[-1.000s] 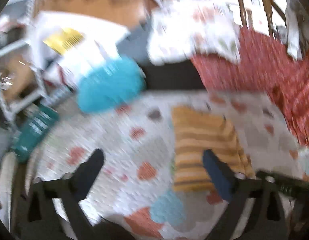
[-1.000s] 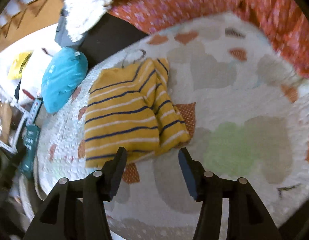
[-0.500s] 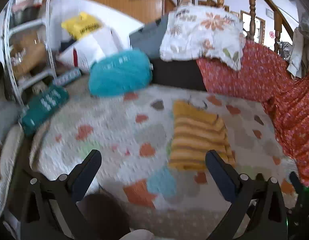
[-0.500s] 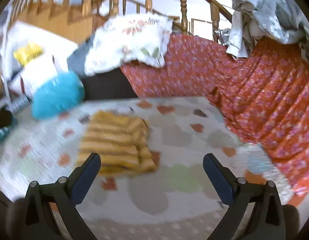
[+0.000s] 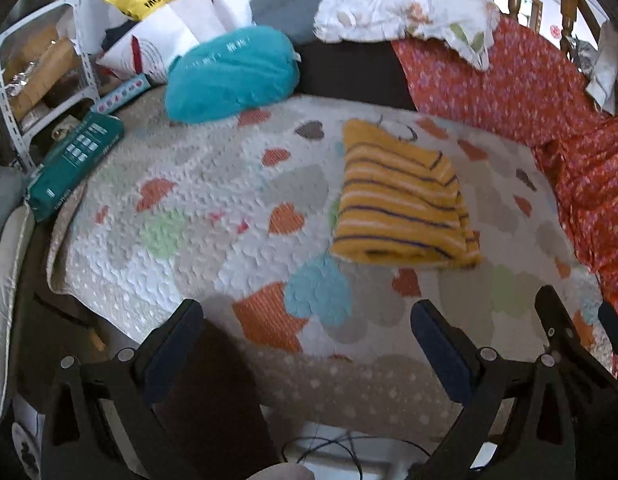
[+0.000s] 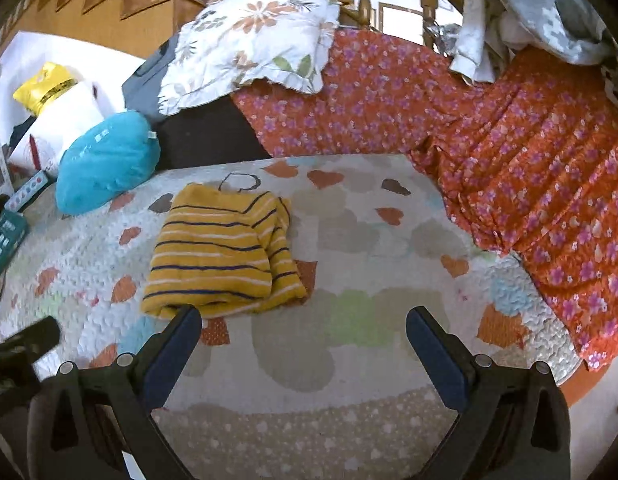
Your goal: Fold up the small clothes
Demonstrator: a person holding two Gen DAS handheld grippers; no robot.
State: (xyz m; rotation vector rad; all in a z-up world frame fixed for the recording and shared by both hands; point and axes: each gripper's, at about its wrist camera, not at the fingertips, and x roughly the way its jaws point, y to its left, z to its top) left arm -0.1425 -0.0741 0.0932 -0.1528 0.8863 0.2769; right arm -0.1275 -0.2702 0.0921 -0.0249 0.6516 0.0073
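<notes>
Now I judge the fold done: the sweater [image 6: 223, 250] lies as a neat packet on the quilt [image 6: 361, 240], at eleven o'clock from my right gripper [image 6: 303, 336]. Both claws are released and empty; the left gripper [image 5: 305, 328] has it at one o'clock. Next calls for another garment. Only the right view shows the grey laundry [image 6: 541, 8] on the railing.

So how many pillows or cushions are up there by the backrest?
2: a teal cushion on the quilt's far left, a floral pillow leaning higher behind it. Others may be hidden.
</notes>
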